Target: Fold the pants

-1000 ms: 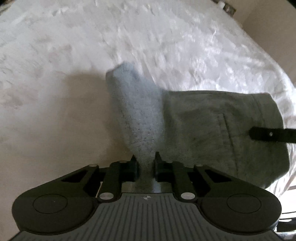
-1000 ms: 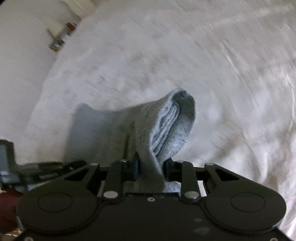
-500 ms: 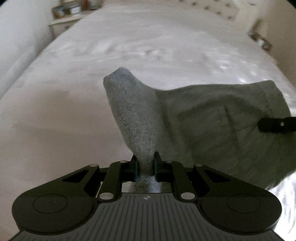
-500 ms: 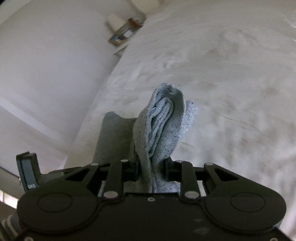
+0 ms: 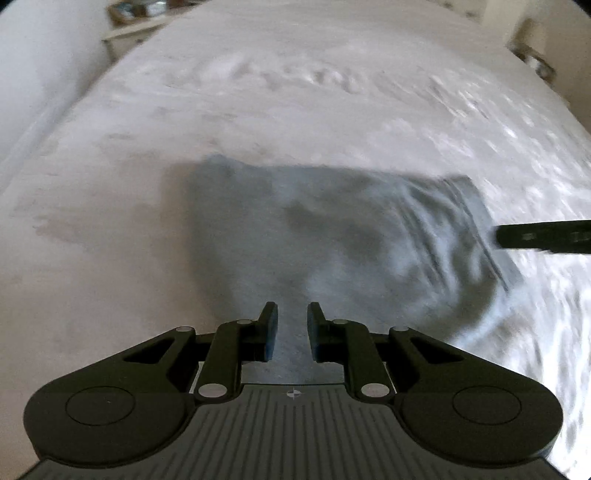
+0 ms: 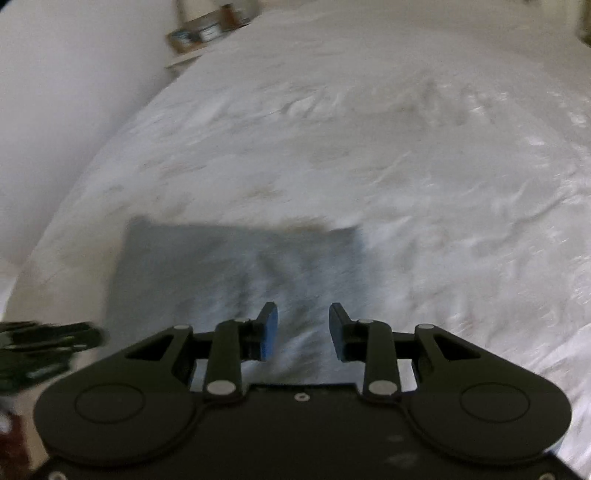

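Observation:
The grey pants (image 5: pixel 332 229) lie folded into a blurred rectangle on the white bed (image 5: pixel 295 92). Their near edge narrows into my left gripper (image 5: pixel 292 328), which is shut on that strip of cloth. At the pants' right edge in the left wrist view is the dark tip of my right gripper (image 5: pixel 517 238). In the right wrist view the pants (image 6: pixel 221 273) spread flat ahead. My right gripper (image 6: pixel 303 328) is opening: cloth shows in the wide gap, but the pads stand apart from it. My left gripper (image 6: pixel 55 343) is a dark blur at the left edge.
The white bed cover (image 6: pixel 424 147) stretches far ahead and to the right. A nightstand (image 6: pixel 207 33) with small items stands by the wall at the top left. More small things (image 5: pixel 535 62) sit beyond the bed's far right side.
The raised fold that both grippers held up has come down, and the pants now lie flat. The right jaws have spread off the cloth. Both views have swung toward the head of the bed.

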`<state>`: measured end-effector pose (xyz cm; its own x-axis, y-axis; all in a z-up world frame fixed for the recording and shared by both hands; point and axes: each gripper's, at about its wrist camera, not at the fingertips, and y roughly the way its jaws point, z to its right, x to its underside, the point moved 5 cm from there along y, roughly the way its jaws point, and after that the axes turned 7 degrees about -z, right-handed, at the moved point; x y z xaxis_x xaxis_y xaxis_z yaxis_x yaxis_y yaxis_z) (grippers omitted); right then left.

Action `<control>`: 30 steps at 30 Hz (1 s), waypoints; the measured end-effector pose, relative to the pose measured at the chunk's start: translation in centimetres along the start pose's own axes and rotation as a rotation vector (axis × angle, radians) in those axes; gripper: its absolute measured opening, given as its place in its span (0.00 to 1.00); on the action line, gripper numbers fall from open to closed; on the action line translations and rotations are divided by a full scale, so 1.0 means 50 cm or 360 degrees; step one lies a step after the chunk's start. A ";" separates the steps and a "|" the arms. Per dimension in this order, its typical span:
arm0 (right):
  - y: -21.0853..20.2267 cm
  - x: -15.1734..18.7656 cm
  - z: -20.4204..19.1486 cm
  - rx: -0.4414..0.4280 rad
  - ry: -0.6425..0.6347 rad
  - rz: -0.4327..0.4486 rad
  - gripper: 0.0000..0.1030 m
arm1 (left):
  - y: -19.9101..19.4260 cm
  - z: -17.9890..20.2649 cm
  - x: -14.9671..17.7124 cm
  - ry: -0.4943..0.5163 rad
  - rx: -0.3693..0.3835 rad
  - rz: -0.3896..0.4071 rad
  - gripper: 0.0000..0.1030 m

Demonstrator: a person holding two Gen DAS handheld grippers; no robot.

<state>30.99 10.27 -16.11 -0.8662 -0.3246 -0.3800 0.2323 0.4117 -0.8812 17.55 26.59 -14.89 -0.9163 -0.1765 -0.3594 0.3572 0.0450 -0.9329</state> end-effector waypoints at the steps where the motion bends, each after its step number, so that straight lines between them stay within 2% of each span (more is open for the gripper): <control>1: 0.001 0.022 -0.004 -0.0021 0.0006 -0.0023 0.32 | 0.010 0.008 0.015 0.0023 0.0011 -0.0027 0.17; 5: 0.062 0.091 -0.009 0.0035 0.0096 -0.0183 0.31 | 0.064 0.012 0.068 0.0081 -0.0010 -0.0142 0.17; 8: 0.091 0.126 0.001 0.0034 0.0149 -0.0256 0.30 | 0.062 0.014 0.081 0.0128 -0.0013 -0.0121 0.17; 11: 0.084 0.129 -0.013 0.0049 0.0105 -0.0235 0.32 | 0.030 0.002 0.069 0.0043 0.0005 -0.0059 0.17; 19: -0.026 0.136 -0.042 -0.0017 -0.0005 -0.0045 0.34 | -0.128 -0.010 0.043 -0.0260 -0.0138 0.0337 0.17; 28: -0.149 0.169 -0.046 0.0010 -0.0209 0.0004 0.35 | -0.234 0.028 0.067 -0.0477 -0.0254 0.0382 0.18; 30: -0.191 0.180 -0.043 0.0028 -0.0233 0.0024 0.36 | -0.247 0.044 0.075 -0.0499 -0.0325 0.0372 0.18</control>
<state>20.02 5.27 -10.51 -0.7890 -0.4399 -0.4288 0.2533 0.4030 -0.8795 10.13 23.23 -4.67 -0.7046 -0.4270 -0.5668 0.4765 0.3072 -0.8238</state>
